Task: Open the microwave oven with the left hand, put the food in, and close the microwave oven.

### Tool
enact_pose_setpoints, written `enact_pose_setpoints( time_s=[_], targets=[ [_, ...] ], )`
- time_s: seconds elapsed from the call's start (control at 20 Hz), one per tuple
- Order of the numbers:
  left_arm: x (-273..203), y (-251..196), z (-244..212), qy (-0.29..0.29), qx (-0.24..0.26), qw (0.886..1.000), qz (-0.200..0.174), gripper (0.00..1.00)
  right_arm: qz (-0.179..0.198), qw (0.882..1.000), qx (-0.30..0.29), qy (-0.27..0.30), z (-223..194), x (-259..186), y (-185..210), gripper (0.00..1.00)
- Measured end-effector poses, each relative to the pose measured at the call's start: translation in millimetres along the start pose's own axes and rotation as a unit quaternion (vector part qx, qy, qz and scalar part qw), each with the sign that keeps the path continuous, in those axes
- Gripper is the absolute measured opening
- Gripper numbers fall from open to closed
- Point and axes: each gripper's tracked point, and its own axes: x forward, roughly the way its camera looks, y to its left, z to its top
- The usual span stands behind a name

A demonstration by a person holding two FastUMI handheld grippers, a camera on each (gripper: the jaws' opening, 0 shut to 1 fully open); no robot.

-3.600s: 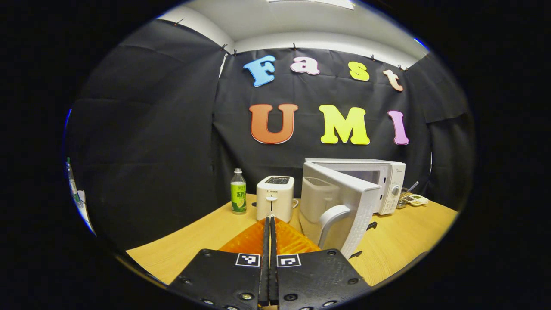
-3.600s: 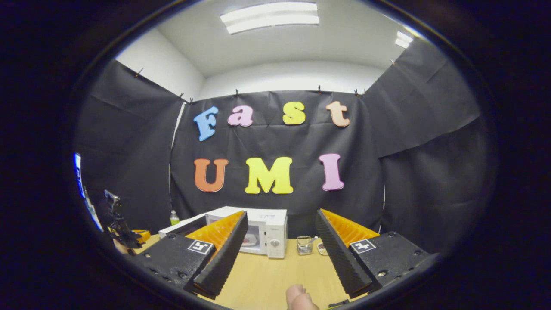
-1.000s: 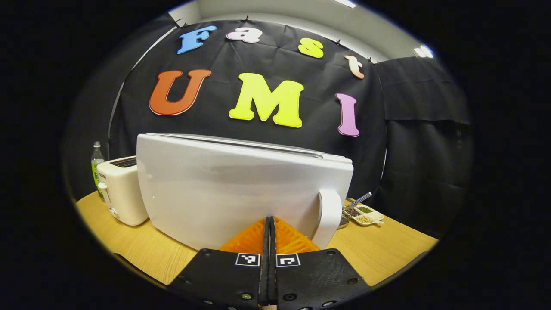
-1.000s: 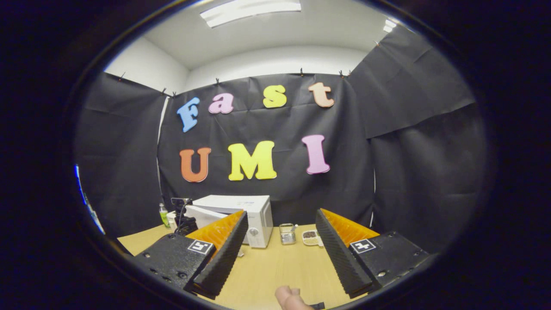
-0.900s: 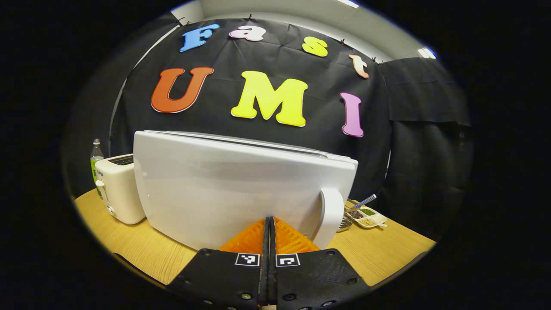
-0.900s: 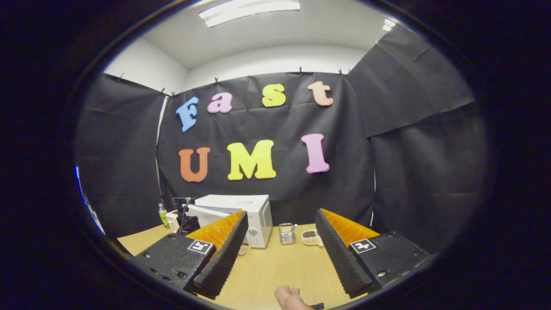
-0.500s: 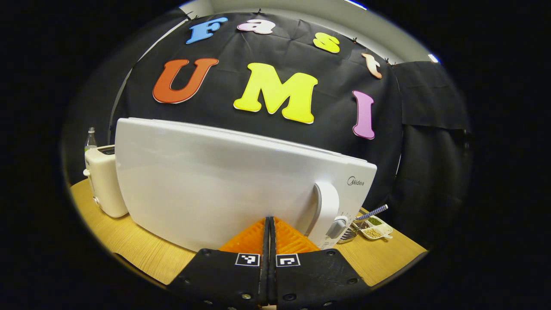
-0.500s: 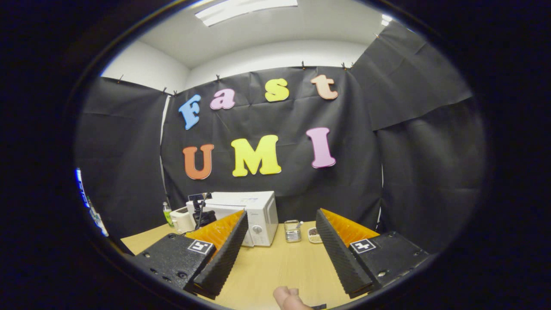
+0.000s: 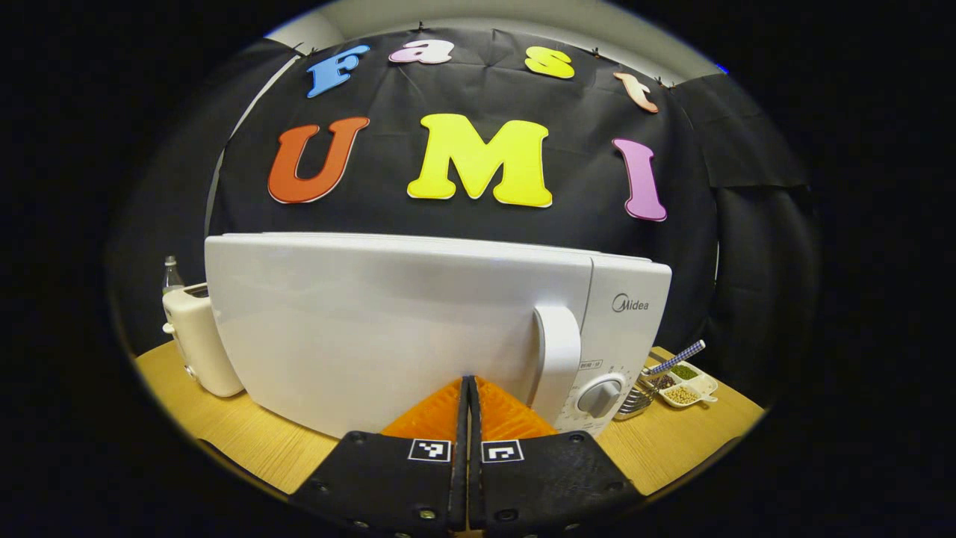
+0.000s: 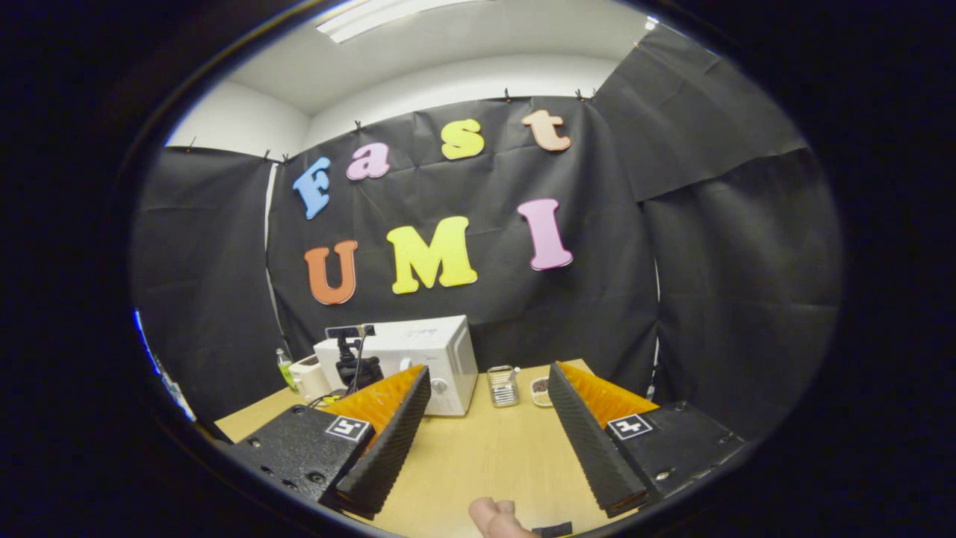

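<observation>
The left gripper (image 9: 468, 388) is held level and pointed straight at the front of the white microwave oven (image 9: 418, 329), its jaws pressed together with nothing between them and their tips right at the lower part of the closed door (image 9: 373, 329), just left of the upright door handle (image 9: 559, 359); actual contact cannot be told. The oven stands on the wooden tabletop (image 9: 246, 441) with a white toaster (image 9: 198, 336) just beside it on one side and a small divided dish (image 9: 683, 385) of grains near the other. The right gripper (image 10: 485, 426) hangs well back from the oven (image 10: 418, 359), aimed forward over the tabletop (image 10: 485, 456), its jaws spread wide and empty. A fingertip (image 10: 493, 518) shows at the bottom edge of the right gripper view.
</observation>
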Motion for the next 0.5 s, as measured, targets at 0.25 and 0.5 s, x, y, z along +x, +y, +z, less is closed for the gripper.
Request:
enact_pose_setpoints(
  time_s=[0.25,0.5],
  targets=[
    [-1,0,-1,0.021,-0.006,1.000,-0.009,0.00,-0.013,1.000,0.000,0.005,0,-7,1,1.00],
    [-35,2,15,0.037,-0.012,0.999,-0.024,0.00,-0.041,0.999,0.001,0.009,1,-17,-2,1.00]
  ],
)
